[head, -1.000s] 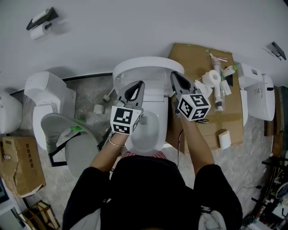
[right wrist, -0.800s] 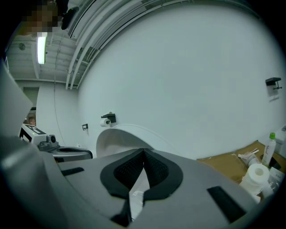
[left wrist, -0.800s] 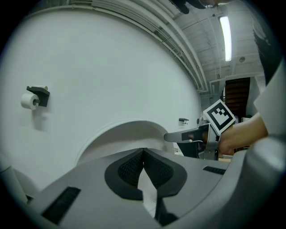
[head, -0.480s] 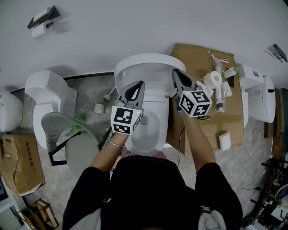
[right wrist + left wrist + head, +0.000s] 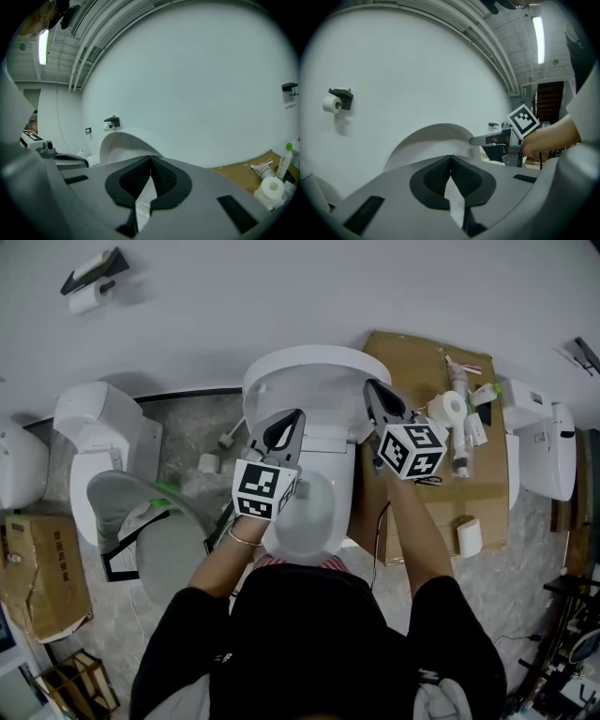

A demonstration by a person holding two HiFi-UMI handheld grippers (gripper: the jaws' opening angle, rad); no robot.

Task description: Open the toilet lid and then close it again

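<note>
Toilet point(image 5: 302, 521) sits centre, in front of the person; lid point(image 5: 314, 371) stands raised vs the wall behind. L gripper point(image 5: 289, 423) & R gripper point(image 5: 373, 392) hover near lid's base, fingers clenched shut, empty.

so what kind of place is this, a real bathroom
Probably a test or storage room, not a home bathroom: the middle toilet, left toilet and right toilet stand along one wall, and cardboard beside them holds bottles and paper rolls.
</note>
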